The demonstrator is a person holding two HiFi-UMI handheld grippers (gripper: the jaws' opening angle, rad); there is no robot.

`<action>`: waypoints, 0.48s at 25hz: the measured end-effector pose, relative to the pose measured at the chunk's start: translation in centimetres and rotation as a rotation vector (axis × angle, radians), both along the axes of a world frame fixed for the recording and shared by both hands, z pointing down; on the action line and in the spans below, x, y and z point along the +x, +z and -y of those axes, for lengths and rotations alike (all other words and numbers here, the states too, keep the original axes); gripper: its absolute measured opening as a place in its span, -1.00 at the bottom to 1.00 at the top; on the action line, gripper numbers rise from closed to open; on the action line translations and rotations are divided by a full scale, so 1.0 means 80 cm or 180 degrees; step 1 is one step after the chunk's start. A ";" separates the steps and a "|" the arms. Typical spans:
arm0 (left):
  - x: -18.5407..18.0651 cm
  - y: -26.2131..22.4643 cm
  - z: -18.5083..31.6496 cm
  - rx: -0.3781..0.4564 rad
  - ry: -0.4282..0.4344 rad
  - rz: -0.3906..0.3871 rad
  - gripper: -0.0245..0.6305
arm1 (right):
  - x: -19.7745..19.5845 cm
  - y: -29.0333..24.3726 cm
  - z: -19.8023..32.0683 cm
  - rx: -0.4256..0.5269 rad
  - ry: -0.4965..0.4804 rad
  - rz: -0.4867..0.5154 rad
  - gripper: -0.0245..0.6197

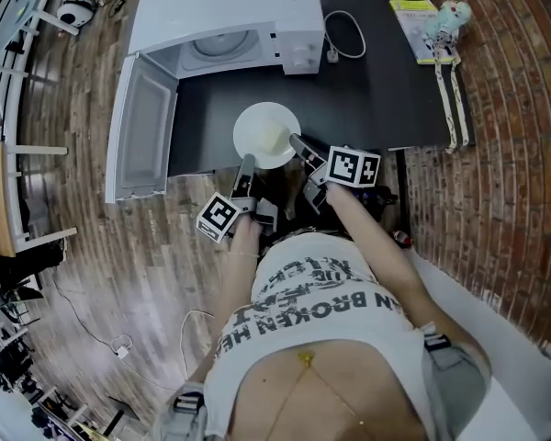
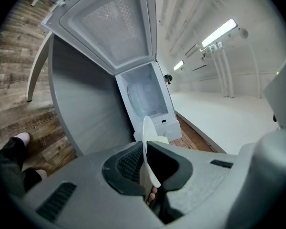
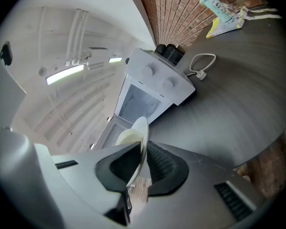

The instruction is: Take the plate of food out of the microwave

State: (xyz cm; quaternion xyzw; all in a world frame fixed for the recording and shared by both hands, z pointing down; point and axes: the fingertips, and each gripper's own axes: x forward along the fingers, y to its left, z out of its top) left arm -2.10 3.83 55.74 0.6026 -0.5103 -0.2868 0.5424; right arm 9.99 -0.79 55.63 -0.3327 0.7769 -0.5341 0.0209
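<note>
A white plate (image 1: 266, 134) with pale yellow food on it hangs over the near edge of the dark table (image 1: 376, 90), outside the white microwave (image 1: 225, 16). The microwave door (image 1: 145, 127) stands wide open and its chamber is empty. My left gripper (image 1: 247, 167) is shut on the plate's near left rim, and my right gripper (image 1: 300, 144) is shut on its right rim. In the left gripper view the plate (image 2: 148, 142) shows edge-on between the dark pads. In the right gripper view the plate (image 3: 139, 140) is pinched the same way, with the food showing beside it.
A white cable (image 1: 349, 35) lies coiled right of the microwave. A yellow-green booklet with a small toy figure (image 1: 432, 28) sits at the table's far right. A brick wall (image 1: 514, 136) borders the right side. Wooden floor (image 1: 92, 265) lies to the left.
</note>
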 end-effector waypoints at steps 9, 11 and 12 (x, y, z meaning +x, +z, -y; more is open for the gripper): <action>0.013 0.010 -0.021 -0.0079 -0.0057 -0.0019 -0.85 | 0.013 0.011 -0.019 -0.0109 -0.0044 -0.0005 -0.79; 0.013 0.010 -0.022 -0.0098 -0.0046 -0.0012 -0.85 | 0.013 0.012 -0.020 -0.0138 -0.0040 0.0002 -0.79; 0.013 0.010 -0.022 -0.0104 -0.0042 -0.0013 -0.85 | 0.013 0.012 -0.021 -0.0145 -0.0040 0.0005 -0.79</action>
